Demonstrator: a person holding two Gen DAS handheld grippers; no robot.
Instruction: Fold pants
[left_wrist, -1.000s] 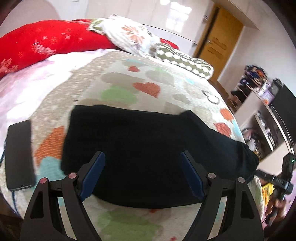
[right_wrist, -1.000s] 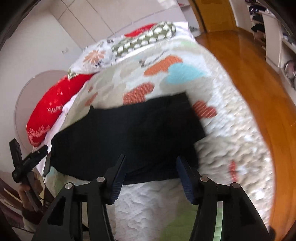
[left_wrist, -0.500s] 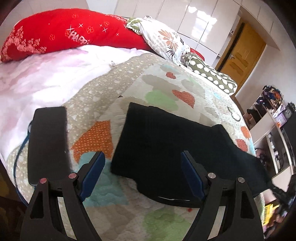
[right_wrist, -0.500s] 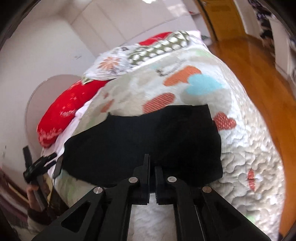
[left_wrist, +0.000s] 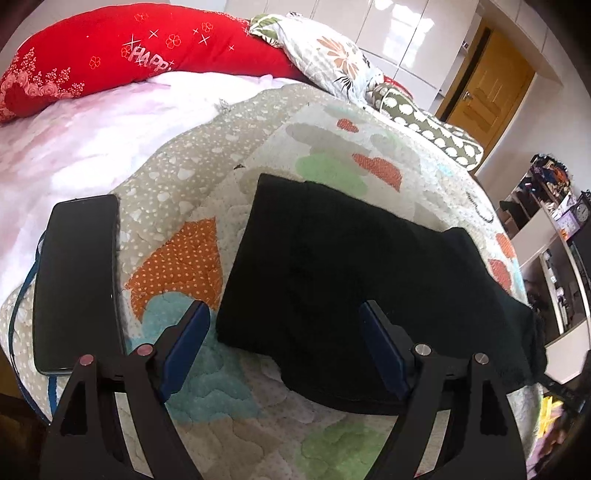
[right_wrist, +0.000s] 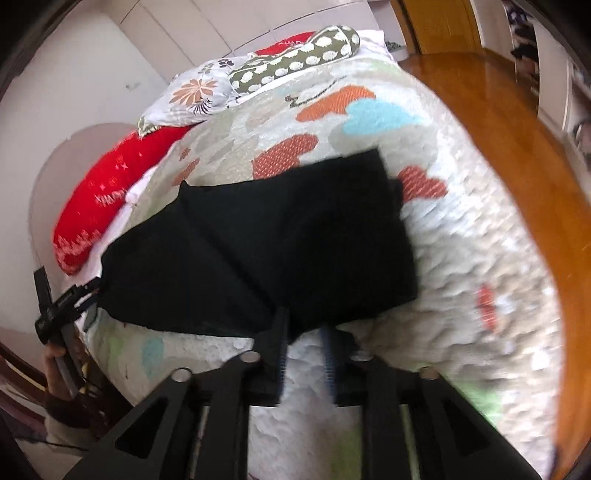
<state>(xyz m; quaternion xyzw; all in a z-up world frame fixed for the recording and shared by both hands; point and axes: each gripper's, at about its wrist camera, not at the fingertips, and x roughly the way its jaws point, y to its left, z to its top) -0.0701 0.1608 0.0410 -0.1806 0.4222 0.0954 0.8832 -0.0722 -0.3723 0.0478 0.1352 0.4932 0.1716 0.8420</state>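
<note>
The black pants (left_wrist: 354, 273) lie folded flat on the heart-patterned quilt (left_wrist: 177, 254). My left gripper (left_wrist: 284, 325) is open, its blue pads spread over the near left corner of the pants, not holding them. In the right wrist view the pants (right_wrist: 258, 243) stretch across the quilt (right_wrist: 461, 229). My right gripper (right_wrist: 304, 332) sits at their near edge with the jaws a narrow gap apart; the view is blurred, and a grip on the cloth cannot be made out. The left gripper (right_wrist: 61, 306) shows at the far left, in a hand.
A black phone (left_wrist: 75, 280) with a blue cable lies on the quilt left of the pants. A red pillow (left_wrist: 122, 51), a floral pillow (left_wrist: 325, 55) and a dotted bolster (left_wrist: 428, 125) line the headboard. Wooden floor (right_wrist: 517, 147) and shelves (left_wrist: 546, 229) lie beyond the bed's right side.
My right gripper shut half a second ago at the pants' near edge and now shows a narrow gap. My left gripper stayed open and swung left, bringing the phone into view.
</note>
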